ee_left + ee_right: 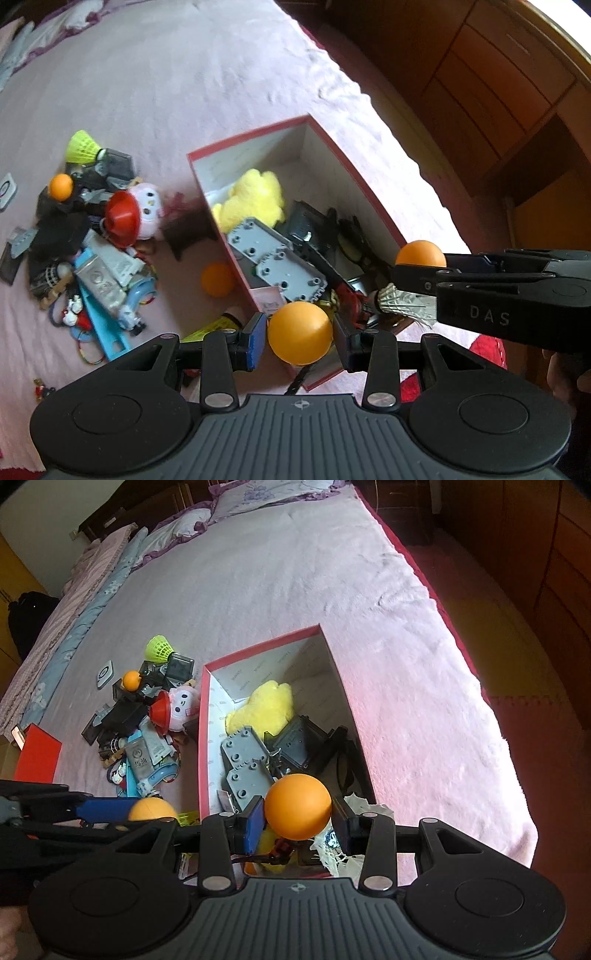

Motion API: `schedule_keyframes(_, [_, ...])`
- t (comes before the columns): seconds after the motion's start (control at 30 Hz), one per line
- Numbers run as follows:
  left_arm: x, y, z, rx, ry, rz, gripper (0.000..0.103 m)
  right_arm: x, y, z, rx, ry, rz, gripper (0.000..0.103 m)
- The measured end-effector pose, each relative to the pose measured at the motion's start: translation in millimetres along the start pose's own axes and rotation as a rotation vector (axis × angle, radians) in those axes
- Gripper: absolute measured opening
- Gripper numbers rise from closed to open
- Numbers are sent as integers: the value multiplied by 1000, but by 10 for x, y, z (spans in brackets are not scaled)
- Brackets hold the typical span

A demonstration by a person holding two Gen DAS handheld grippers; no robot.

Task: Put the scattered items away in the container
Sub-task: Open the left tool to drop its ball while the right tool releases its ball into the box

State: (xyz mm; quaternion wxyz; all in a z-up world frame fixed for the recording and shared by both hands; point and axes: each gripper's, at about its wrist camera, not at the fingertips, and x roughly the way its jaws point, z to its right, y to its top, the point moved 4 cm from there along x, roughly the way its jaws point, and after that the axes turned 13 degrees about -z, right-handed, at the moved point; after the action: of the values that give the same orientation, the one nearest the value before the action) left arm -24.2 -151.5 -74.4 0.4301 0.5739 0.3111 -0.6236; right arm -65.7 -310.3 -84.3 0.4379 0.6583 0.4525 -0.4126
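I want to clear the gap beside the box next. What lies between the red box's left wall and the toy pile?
In the left wrist view, one orange ball lies on the blanket between the red box and the toy pile.

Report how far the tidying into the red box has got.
Partly done. The red box already holds a yellow plush and grey blocks. Each gripper, left and right, holds an orange ball. A toy pile remains on the bed.
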Motion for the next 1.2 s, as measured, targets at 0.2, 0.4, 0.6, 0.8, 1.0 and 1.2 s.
schedule_keyframes(0.2, [65, 20, 139, 34, -2, -15, 40, 41, -21, 63, 13, 5, -6, 42])
schedule_keyframes(0.4, [98, -1, 160, 35, 2, -34, 40, 79, -45, 130, 23, 12, -10, 42])
schedule_keyframes(0.6, [128, -25, 153, 28, -3, -52, 43, 118, -61, 120, 15, 16, -17, 42])
schedule_keyframes(0.8, [116, -27, 124, 0, 0, -52, 63, 127, -71, 73, 13, 9, -17, 43])
schedule_keyframes(1.0, [93, -35, 47, -45, 0, -46, 76, 130, -69, 67, 31, 0, -22, 46])
schedule_keyframes(1.2, [80, -49, -34, -87, -1, -41, 78, 134, -52, 58, 34, -11, -27, 54])
